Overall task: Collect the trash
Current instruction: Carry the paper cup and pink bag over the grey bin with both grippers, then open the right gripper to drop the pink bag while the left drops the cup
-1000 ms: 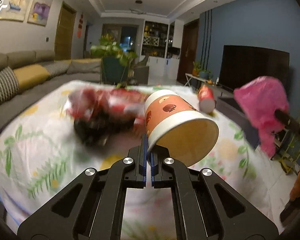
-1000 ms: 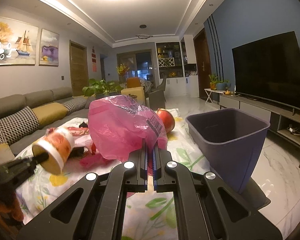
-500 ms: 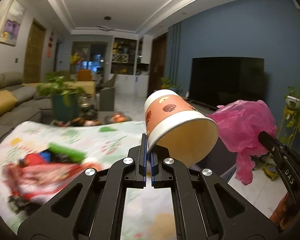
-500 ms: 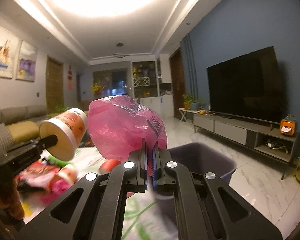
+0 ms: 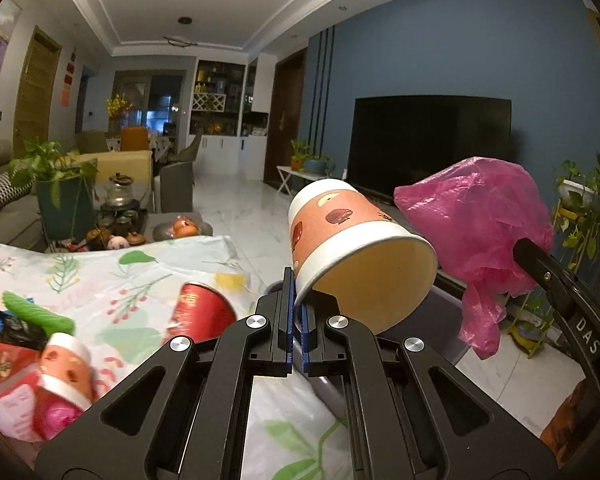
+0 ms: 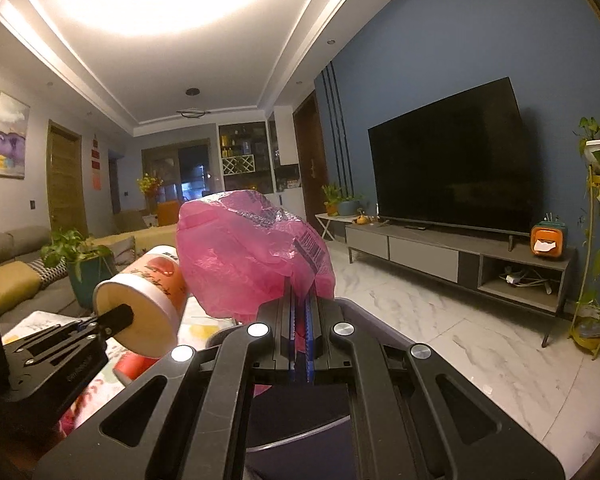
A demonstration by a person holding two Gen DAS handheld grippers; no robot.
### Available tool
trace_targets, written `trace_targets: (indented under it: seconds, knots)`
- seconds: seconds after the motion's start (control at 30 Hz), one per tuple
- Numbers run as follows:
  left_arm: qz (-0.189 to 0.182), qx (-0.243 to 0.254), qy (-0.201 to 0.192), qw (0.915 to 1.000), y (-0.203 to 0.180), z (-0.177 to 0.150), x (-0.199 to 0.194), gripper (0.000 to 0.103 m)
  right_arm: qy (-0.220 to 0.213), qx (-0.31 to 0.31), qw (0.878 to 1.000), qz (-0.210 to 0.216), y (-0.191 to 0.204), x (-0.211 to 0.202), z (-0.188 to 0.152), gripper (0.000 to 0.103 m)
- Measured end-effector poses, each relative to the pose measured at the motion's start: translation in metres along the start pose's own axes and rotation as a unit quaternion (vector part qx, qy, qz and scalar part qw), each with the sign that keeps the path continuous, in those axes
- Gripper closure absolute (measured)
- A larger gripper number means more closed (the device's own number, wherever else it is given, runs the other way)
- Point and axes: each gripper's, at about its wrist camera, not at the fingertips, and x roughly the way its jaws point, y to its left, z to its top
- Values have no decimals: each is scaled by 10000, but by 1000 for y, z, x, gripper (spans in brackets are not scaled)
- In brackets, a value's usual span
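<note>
Left claw point(image 5: 296, 280) pinching empty paper cup point(image 5: 352, 240) rim; right claw point(image 6: 300, 300) pinching pink bag point(image 6: 252, 256) above bin point(image 6: 300, 412).

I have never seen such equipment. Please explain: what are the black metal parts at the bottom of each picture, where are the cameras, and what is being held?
There is no robot here. A person carries two hand-held grippers, each with a wide-angle camera that looks forward along its two fingers. The black parts are those fingers.

The left gripper is shut on the rim of an orange paper cup, held tipped on its side. The right gripper is shut on a crumpled pink plastic bag. Each camera also sees the other gripper beside it.

Below lies a floral cloth with more trash: a red can, another small cup, wrappers. Under the right gripper sits a dark bin, probably where the trash goes.
</note>
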Motion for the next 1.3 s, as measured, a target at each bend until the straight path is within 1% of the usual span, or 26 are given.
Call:
trace_targets:
  seconds: [0.23,0.4,0.67,0.73,0.8,0.83,0.87,0.9,0.93,0.97,1.0,1.03,1.1,1.17,1.27,1.3]
  knots:
    - [-80,35,76,9999,-11,-2,23,101,27,28,10000,-73,-5,14,-1,99]
    - [-80,29,170,9998,-10,-7,40,101,66,82,9999,-109,-9,21,1,99]
    - [-68,3,257,9996,-10,-11,51,101,121,126,9998,-66,-11,30,-1,98]
    - [-92,-3,275,9996,-11,-11,54,100,93,164,9998,-34,-16,32,0,92]
    - [-150,-24,264,9995,-11,-12,56,100,84,203,9998,-38,-17,33,0,81]
    - [-179,-40,254,9995,-10,-13,58,100,81,238,9997,-33,-18,34,0,79]
    - [-197,-37,276,9994,-9,-13,60,92,92,272,9996,-22,-19,34,1,75]
    - [-191,-33,291,9994,-8,-14,61,82,98,286,9995,-32,-19,34,0,72]
    - [-228,-38,292,9993,-8,-15,61,77,99,294,9995,-42,-19,35,0,72]
    - [-287,-43,269,9992,-7,-15,61,71,105,301,9995,-54,-20,35,1,72]
    - [-232,-34,229,9995,-6,-16,60,65,102,312,9994,-57,-21,35,2,72]
    - [-153,-40,175,9997,-5,-16,58,62,94,310,9995,-64,-21,34,2,71]
    - [-164,-117,169,9997,-1,-15,57,50,95,295,9995,-67,-21,34,3,64]
    - [-108,-209,171,9996,3,-14,54,48,76,294,9995,-72,-22,34,3,64]
    - [-35,-299,136,9995,9,-14,48,42,114,282,9995,-70,-21,35,3,58]
    - [-24,-320,123,9994,11,-14,45,41,144,287,9995,-54,-20,36,3,54]
